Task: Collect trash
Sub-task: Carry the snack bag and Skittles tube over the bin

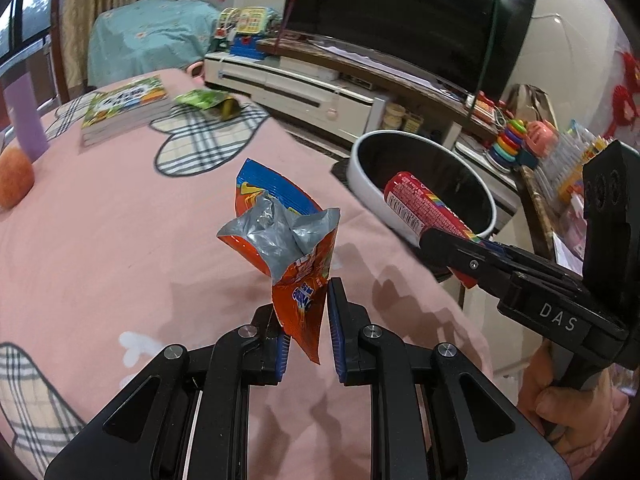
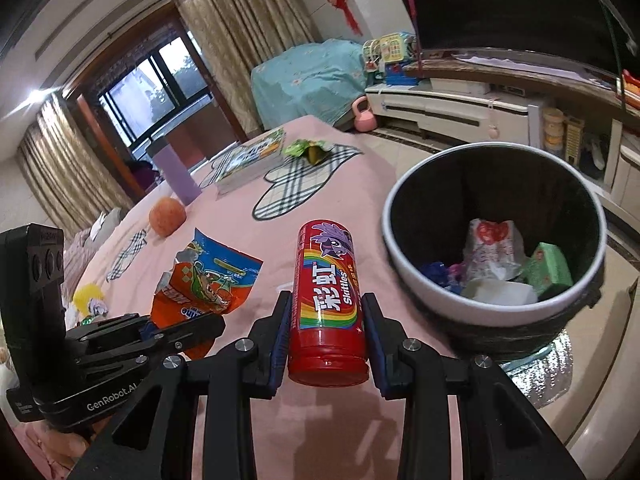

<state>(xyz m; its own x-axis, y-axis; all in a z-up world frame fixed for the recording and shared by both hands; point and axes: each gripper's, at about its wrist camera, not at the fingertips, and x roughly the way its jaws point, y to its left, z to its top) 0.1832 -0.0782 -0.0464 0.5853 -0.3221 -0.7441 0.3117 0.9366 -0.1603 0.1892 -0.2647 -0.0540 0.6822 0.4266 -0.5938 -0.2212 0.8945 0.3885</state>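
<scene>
My left gripper [image 1: 306, 320] is shut on the bottom corner of an empty orange and blue snack bag [image 1: 280, 232], held up above the pink tablecloth; the bag [image 2: 208, 280] also shows at the left of the right wrist view. My right gripper [image 2: 326, 320] is shut on a red Skittles can [image 2: 328, 300], lifted above the table; in the left wrist view the can [image 1: 420, 204] hangs in front of the bin. The round white-rimmed bin [image 2: 404, 276] stands off the table's right edge with several wrappers inside. A green wrapper [image 2: 308, 150] lies far back on the table.
On the pink tablecloth [image 1: 120, 260] are a stack of books [image 1: 124, 110], a purple cup [image 1: 24, 120] and an orange fruit [image 1: 14, 178]. Crumpled yellow scraps [image 2: 90, 300] lie at the left. Behind the bin [image 1: 372, 184] runs a TV stand [image 1: 304, 80] with toys.
</scene>
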